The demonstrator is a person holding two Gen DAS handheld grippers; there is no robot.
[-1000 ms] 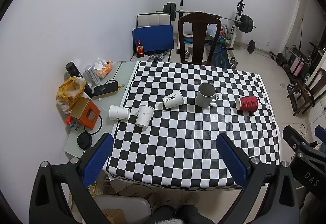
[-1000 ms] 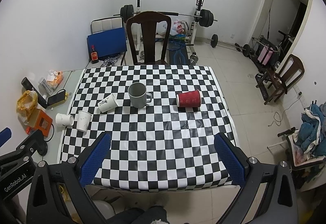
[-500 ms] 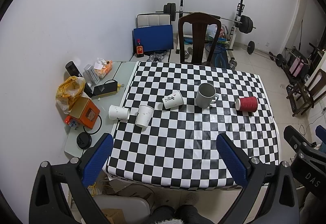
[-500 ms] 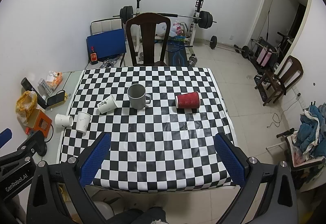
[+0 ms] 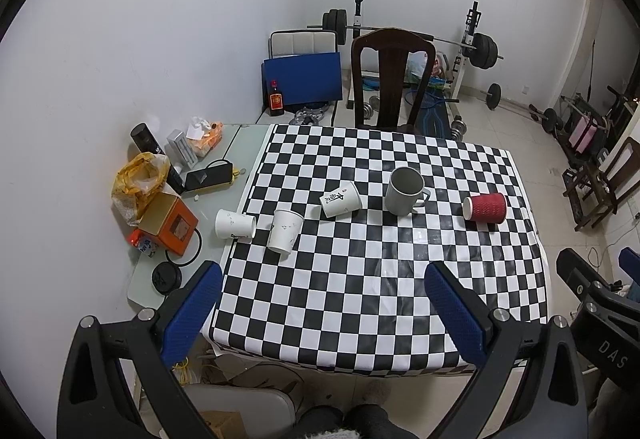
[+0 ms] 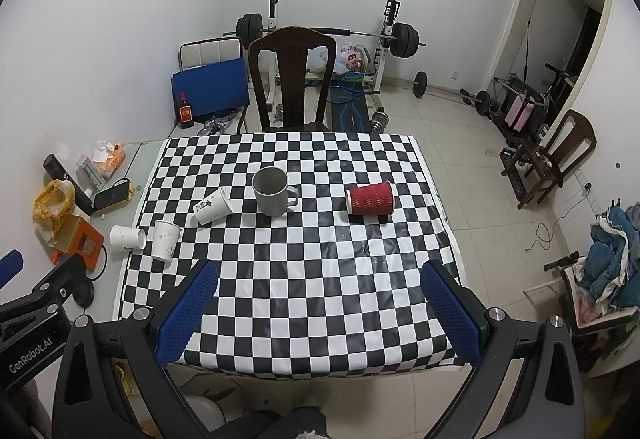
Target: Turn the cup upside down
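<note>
Several cups sit on the checkered table (image 5: 360,279) (image 6: 320,279). A grey mug (image 5: 405,191) (image 6: 273,191) stands upright mid-table. A red ribbed paper cup (image 5: 485,208) (image 6: 370,198) lies on its side to the right. A white paper cup with black writing (image 5: 341,199) (image 6: 213,206) lies on its side left of the mug. A white cup (image 5: 285,231) (image 6: 165,241) stands upright near the left edge, and another white cup (image 5: 235,224) (image 6: 127,238) lies on its side beside it. My left gripper (image 5: 324,299) and right gripper (image 6: 318,295) are open and empty, above the near table edge.
A glass side table (image 5: 236,143) at the left holds an orange box (image 5: 168,223), a yellow bag, a phone and small items. A dark wooden chair (image 5: 390,79) stands behind the table. Weights and a barbell rack stand at the back wall.
Both grippers have drifted slightly; the view shifted a little. No cup has moved.
</note>
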